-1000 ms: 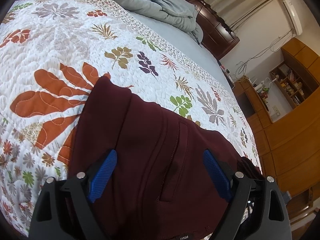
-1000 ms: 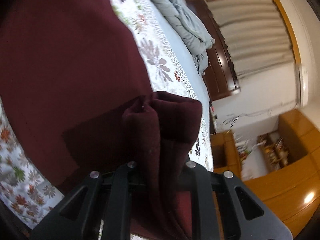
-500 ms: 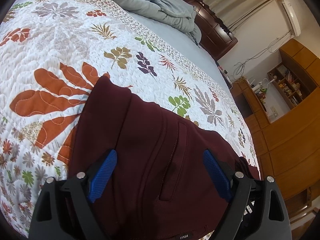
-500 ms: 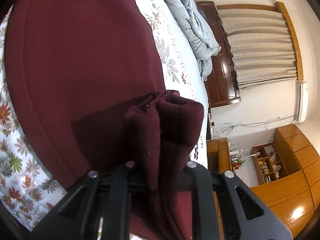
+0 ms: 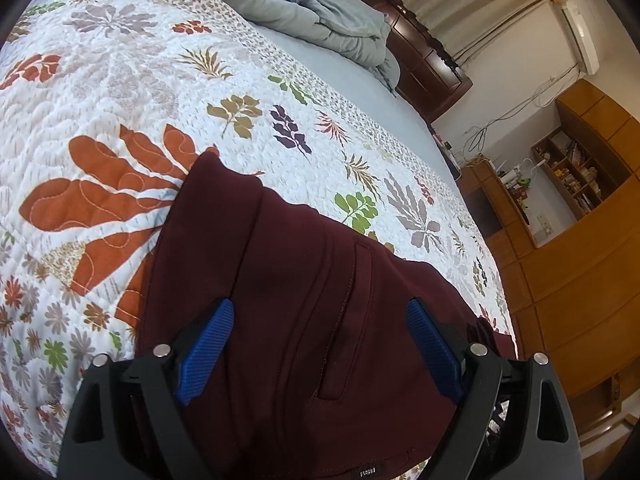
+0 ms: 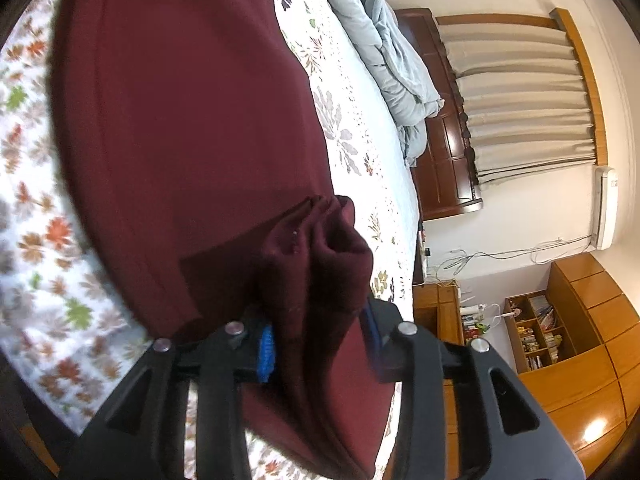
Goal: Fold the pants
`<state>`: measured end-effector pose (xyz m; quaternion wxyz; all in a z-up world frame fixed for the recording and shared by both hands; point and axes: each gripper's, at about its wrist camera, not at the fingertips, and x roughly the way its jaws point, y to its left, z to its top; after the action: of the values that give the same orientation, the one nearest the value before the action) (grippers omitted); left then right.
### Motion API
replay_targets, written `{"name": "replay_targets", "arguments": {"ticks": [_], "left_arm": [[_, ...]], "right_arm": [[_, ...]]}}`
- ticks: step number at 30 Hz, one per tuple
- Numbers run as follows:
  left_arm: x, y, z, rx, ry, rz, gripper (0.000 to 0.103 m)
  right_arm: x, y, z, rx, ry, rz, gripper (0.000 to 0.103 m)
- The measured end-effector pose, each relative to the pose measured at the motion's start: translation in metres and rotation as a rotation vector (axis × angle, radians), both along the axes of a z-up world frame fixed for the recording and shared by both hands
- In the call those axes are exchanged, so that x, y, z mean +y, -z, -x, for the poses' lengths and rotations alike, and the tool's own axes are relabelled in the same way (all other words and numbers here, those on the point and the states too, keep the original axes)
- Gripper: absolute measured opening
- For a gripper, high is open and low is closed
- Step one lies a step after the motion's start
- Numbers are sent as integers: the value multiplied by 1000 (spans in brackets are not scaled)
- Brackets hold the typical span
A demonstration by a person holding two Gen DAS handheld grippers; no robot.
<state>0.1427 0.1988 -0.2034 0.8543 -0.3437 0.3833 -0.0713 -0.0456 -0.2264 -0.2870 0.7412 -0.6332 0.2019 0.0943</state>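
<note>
I see the pants (image 5: pixel 304 288) lying on the quilt (image 5: pixel 120 92) of the bed, dark red, with the pocket side up. My left gripper (image 5: pixel 320 344) hovers above them with its blue pads (image 5: pixel 208 344) spread wide — nothing is between them except the cloth below. My right gripper (image 6: pixel 320 344) is pinching a bunched fold of the pants (image 6: pixel 180 120) — the fold rises out between its fingers, lifted above the flat part.

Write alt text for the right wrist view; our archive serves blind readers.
The right claw is shut on a bunched fold of the maroon pants, which spread over a floral quilt. A rumpled grey blanket lies beyond.
</note>
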Motion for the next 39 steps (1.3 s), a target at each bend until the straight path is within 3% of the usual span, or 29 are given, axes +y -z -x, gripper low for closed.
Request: {"name": "replay_targets", "arguments": {"ticks": [7,11,12,14,15,18,20,23,26,29,32,35,39], "left_arm": [[2,0,1,-8,-4,20,88],[4,0,3,-16,-4,32,88],[4,0,4,-18,-3,35,88],[5,1,5,-20,-3,41,88],[6,1,5,-20,-4,44,88],[5,1,6,-20,-8,46,88],[5,0,6,-20,-8,43,88],[2,-2,7,-23,-5,27,88],[-2,-9,9,-2,-8,-22,88],[-29,-36,22,-17,-34,-220,88],[-73,-64,38,-93,-7,-242,88],[-127,-76,43,-148,91,-172,88],[-220,-75,39,-171,260,-63,88]], "right_arm": [[2,-28,24,112,5,-128,34],[-26,-86,21,278,91,-435,34],[-48,-108,7,304,156,-547,34],[-83,-127,-16,311,263,-651,36],[-115,-132,-40,343,370,-706,36],[-183,-120,-82,460,581,-848,36],[-205,-105,-93,519,645,-862,38],[-215,-73,-83,616,655,-850,38],[-218,-80,-83,638,637,-885,37],[-230,-110,-94,626,606,-1002,38],[-237,-123,-122,614,605,-1068,40],[-240,-118,-161,635,605,-1129,40],[-241,-94,-196,748,645,-1211,41]]}}
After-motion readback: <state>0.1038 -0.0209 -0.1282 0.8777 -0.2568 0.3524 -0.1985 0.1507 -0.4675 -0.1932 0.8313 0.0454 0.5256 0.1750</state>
